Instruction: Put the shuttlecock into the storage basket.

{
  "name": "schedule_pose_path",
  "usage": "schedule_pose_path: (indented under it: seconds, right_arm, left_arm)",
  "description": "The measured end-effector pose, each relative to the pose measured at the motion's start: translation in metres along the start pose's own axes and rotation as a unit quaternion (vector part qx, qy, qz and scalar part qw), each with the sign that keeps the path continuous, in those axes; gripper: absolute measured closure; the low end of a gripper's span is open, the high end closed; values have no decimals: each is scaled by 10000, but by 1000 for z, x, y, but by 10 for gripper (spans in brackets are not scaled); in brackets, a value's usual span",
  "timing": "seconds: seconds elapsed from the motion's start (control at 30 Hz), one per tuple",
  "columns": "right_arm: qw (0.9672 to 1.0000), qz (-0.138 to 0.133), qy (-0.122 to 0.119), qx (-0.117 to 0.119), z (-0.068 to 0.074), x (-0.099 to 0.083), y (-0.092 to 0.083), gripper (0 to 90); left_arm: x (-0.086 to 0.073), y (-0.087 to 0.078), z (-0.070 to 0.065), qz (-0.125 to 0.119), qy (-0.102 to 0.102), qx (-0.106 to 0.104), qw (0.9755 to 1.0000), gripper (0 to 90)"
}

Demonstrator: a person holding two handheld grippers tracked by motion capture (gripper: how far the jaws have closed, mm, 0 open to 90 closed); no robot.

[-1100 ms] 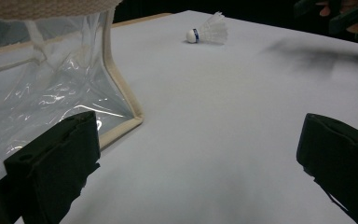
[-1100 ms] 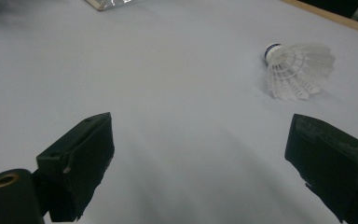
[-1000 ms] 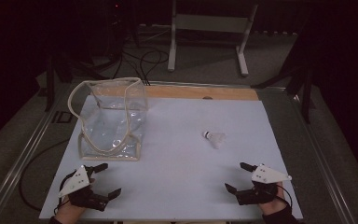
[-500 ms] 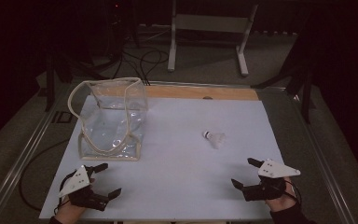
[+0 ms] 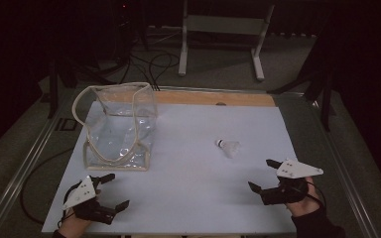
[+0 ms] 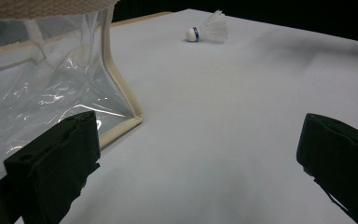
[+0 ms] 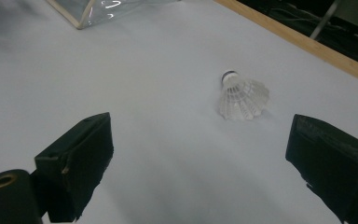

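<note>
While left gripper (image 5: 110,192) waits wide open near the bench's (image 5: 188,148) near edge, bag (image 5: 116,126) just ahead and to its left. Right gripper (image 5: 265,176), spread wide and empty too, shifted outward and a touch forward over the last second. Now lined up behind shuttlecock (image 5: 228,147), lying on its side just ahead, between the jaw lines, untouched. Looks like approach for a pick; likely bound for the bag.
</note>
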State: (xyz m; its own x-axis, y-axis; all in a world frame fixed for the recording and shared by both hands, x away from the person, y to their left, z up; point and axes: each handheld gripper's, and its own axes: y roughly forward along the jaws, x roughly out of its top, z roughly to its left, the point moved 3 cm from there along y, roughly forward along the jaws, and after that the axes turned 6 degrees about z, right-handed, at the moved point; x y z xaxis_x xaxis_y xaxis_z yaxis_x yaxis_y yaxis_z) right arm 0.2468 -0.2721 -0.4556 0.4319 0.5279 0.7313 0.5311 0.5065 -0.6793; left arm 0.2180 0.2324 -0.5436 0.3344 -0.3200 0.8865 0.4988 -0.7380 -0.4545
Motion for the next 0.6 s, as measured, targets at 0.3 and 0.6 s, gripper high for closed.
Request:
schedule_pose_path:
  seconds: [0.3,0.6]
  right_arm:
    - [9998,181,72,-1,-5,10,3,74]
    - [9991,409,134,-66,-12,17,9,74]
  left_arm:
    - [0,0,0,-9,8,-2,10000,5]
    - [0,0,0,-3,-2,-9,10000,5]
